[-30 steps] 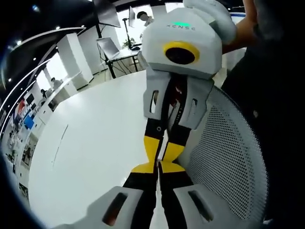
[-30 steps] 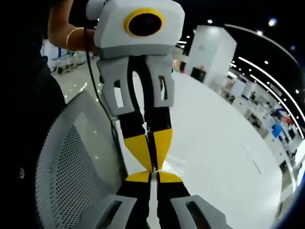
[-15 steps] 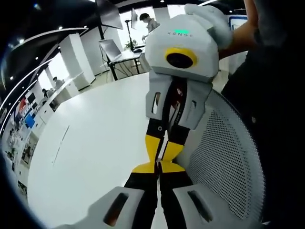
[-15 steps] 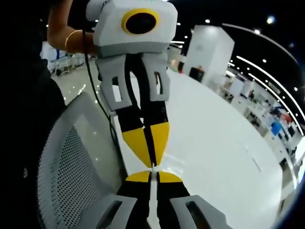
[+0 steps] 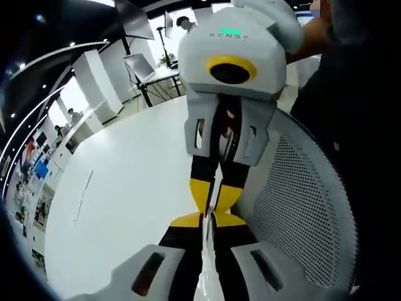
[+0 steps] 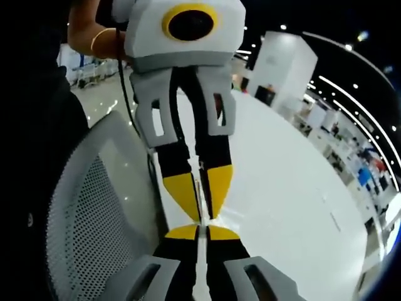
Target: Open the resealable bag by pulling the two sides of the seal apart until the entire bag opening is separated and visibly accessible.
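You hold the two claws tip to tip over the white counter [image 5: 125, 188], each pointing straight at the other. In the left gripper view your left claw [image 5: 208, 221] rises from the bottom with its yellow-tipped jaws pressed together, and the right claw [image 5: 215, 195] comes down from above to meet it, your hand [image 5: 276, 19] wrapped over its top. In the right gripper view the right claw [image 6: 201, 233] also has its jaws together, and the left claw [image 6: 202, 194] hangs down in front of it from your bare forearm [image 6: 94, 41]. Between the meeting tips runs a thin clear strip, the bag [image 5: 208, 251], and both claws seem pinched on it, though it is too thin and see-through to make out its seal or opening. Since half a second ago the far claw's yellow tips have spread slightly in the right gripper view, and the clear strip now shows more plainly between your left jaws. A grey mesh chair back [image 5: 301, 213] stands just beside the claws at the counter's near edge.
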Demonstrator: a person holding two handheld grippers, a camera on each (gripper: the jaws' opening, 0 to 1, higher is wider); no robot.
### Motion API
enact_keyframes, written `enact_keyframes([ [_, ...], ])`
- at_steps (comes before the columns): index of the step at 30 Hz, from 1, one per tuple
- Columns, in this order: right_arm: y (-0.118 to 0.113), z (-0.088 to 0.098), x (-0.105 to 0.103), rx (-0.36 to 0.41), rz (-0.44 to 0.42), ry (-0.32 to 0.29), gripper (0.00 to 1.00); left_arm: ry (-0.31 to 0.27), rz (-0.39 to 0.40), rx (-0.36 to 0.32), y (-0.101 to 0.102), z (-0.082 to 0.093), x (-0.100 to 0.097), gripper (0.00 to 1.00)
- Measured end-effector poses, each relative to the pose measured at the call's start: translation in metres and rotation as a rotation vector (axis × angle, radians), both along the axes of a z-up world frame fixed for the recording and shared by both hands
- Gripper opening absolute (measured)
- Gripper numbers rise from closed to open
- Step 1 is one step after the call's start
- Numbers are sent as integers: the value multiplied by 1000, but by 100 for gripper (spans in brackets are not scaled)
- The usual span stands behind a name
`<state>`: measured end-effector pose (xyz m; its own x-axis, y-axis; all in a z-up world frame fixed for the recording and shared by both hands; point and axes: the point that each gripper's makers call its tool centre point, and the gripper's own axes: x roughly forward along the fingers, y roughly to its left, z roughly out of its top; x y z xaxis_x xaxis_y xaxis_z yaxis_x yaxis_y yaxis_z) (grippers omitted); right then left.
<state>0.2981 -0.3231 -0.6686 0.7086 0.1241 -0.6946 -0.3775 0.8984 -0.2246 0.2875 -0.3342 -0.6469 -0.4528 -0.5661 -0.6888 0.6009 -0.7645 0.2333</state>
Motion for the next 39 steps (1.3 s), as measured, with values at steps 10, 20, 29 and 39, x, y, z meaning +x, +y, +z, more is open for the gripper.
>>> enact_keyframes([
  [10, -1, 0, -2, 3, -2, 3, 0, -27, -14, 44, 4, -6, 6, 0],
  [20, 0, -2, -1, 4, 0, 5, 0, -53, -54, 47, 6, -8, 4, 0],
  [29, 1, 0, -1, 11, 6, -7, 0, -50, -46, 42, 7, -6, 4, 0],
  [39, -2, -4, -9, 4, -13, 9, 0, -34, -59, 52, 12, -1, 3, 0],
])
